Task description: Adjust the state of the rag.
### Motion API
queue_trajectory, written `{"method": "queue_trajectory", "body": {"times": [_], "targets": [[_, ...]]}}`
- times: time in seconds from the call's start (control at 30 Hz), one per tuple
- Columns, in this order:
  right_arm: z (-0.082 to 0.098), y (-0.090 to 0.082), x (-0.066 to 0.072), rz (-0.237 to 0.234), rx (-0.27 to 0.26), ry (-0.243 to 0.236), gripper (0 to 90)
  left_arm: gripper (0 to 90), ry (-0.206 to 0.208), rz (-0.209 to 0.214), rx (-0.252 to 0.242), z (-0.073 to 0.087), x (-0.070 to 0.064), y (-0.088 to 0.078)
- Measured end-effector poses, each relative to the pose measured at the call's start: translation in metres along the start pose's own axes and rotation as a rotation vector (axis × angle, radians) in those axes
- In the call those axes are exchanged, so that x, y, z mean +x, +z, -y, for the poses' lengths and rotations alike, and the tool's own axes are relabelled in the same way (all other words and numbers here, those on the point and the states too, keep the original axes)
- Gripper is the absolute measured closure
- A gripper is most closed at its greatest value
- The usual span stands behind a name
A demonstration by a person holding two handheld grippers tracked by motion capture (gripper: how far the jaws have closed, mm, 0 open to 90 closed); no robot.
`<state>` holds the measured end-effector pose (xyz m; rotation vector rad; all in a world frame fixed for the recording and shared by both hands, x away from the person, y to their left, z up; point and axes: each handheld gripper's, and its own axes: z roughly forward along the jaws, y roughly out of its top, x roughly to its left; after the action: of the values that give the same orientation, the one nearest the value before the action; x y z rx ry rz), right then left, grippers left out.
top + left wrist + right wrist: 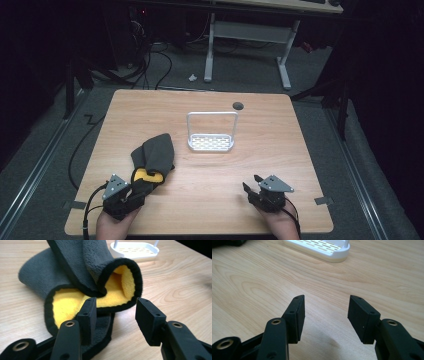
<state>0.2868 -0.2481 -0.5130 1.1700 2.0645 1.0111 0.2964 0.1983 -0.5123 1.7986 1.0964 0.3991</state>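
Observation:
A crumpled cloth (152, 157), dark grey outside and yellow inside, lies on the left half of the wooden table (210, 200). My left gripper (134, 196) sits at its near end, open. In the left gripper view the cloth (75, 277) fills the space ahead of the left gripper (116, 311), and a black-edged fold lies between the jaws without being pressed. My right gripper (251, 184) rests open at the near right of the table. In its own view the right gripper (326, 312) has only bare wood between its jaws.
A white slotted rack (211, 134) with a tall wire handle stands near the table's middle; I see its base (319, 248) ahead of the right gripper and its rack (135, 250) beyond the cloth. A round cable hole (238, 105) sits near the far edge.

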Motion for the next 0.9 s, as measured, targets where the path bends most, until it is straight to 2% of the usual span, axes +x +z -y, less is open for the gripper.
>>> {"method": "queue_trajectory", "body": {"times": [0.07,0.17,0.37,0.63,0.83,0.9], "targets": [[0.0,0.0,0.001,0.011,0.0,-0.007,51.4,50.2,-0.001,-0.001,0.004,0.0,0.003,0.0],[0.0,-0.001,0.0,0.012,-0.005,0.014,52.1,49.0,-0.022,0.001,0.003,0.001,0.008,0.0],[0.0,-0.004,-0.001,0.028,-0.017,0.013,50.5,46.5,-0.023,0.007,0.002,0.002,0.013,-0.001],[0.003,0.002,-0.001,0.019,0.005,0.016,49.1,42.9,-0.05,0.002,0.005,0.002,0.019,0.0],[0.002,-0.001,-0.002,0.023,-0.005,0.021,47.5,39.2,-0.063,0.002,0.008,0.003,0.02,0.001],[0.001,0.0,-0.001,0.02,-0.005,0.014,47.2,37.9,-0.05,-0.017,0.009,0.004,0.02,0.002]]}}
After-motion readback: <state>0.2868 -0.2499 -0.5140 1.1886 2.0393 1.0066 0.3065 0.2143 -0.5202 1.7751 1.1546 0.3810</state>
